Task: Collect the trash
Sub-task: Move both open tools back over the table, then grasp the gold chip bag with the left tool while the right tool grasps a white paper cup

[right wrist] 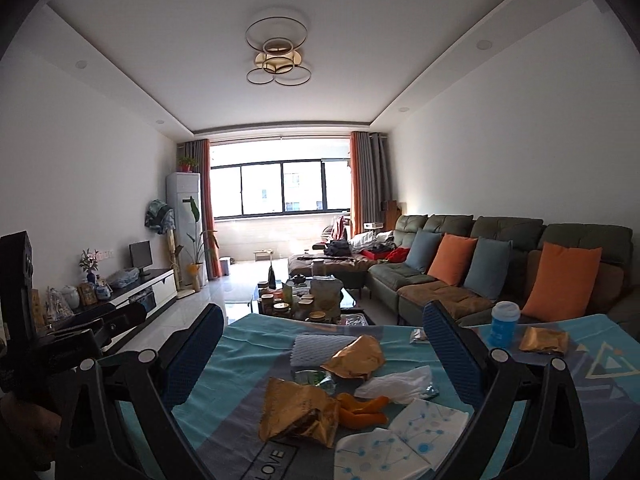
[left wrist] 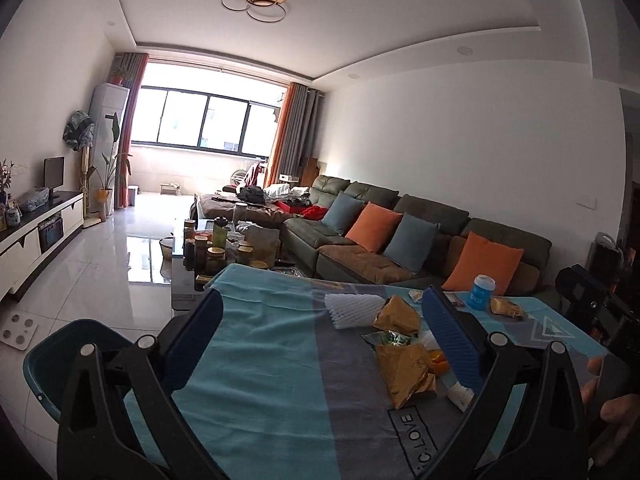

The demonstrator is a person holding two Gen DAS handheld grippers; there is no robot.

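Left gripper (left wrist: 322, 322): blue-padded fingers spread wide, nothing between them, above the cloth.
Right gripper (right wrist: 322, 334): equally wide apart, empty, over the litter.
Trash: gold wrappers (right wrist: 298, 410), orange peel (right wrist: 362, 408), white foam net (right wrist: 322, 350), crumpled tissue (right wrist: 394, 386) and patterned napkins (right wrist: 400, 438) lie clustered on the tablecloth (left wrist: 256, 364).
Blue cup (right wrist: 504, 324): upright, far right, beside another gold wrapper (right wrist: 544, 340).
Teal bin (left wrist: 60, 354): just off the table's left edge.
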